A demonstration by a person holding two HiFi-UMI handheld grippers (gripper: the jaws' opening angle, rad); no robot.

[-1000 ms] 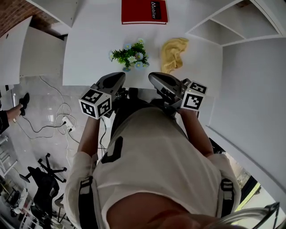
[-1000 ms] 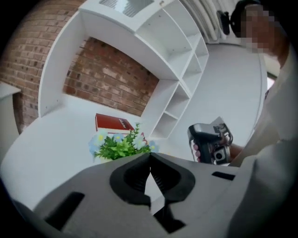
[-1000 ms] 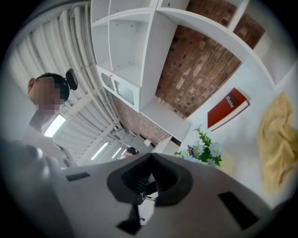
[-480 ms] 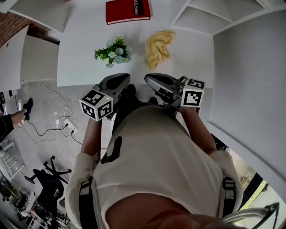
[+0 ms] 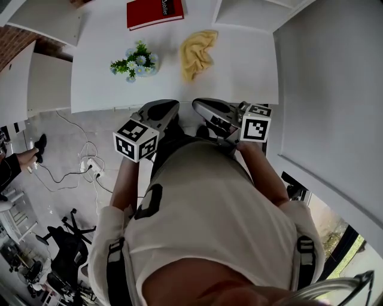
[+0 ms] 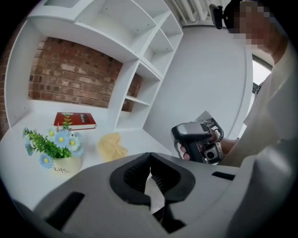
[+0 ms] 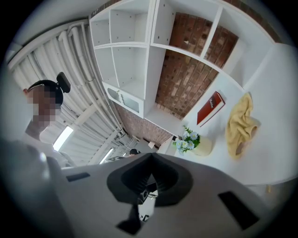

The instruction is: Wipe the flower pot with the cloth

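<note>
- Flower pot [image 5: 136,63]: pale, small, holds green leaves with blue and white blooms. It stands upright on the white tabletop [image 5: 239,72], upper left of centre in the head view. In the left gripper view it sits at the lower left [image 6: 65,163], with lettering on its side too small to read reliably. In the right gripper view it appears right of centre [image 7: 203,147].
- Cloth [image 5: 197,52]: yellow, crumpled in a loose heap. It lies on the tabletop to the right of the pot in the head view, near it but apart.
- Red book [image 5: 154,12]: lies flat at the top edge of the head view, beyond pot and cloth, touching neither.
- Left tongs [image 5: 163,111]: below the tabletop's near edge in the head view, well short of the pot. The left gripper view shows the tips [image 6: 150,168] clenched together with nothing between them.
- Right tongs [image 5: 206,109]: beside the left pair, also at the near edge, apart from the cloth. The right gripper view shows the tips [image 7: 149,173] pressed together, empty.
- Both are held close in front of the person's torso, marker cubes outward.
- White shelf unit [image 6: 139,42]: rises behind the tabletop, with a brick wall [image 6: 70,79] visible through its open bays.
- Floor, left of the head view: cables [image 5: 72,170] and a black office chair [image 5: 60,239].
</note>
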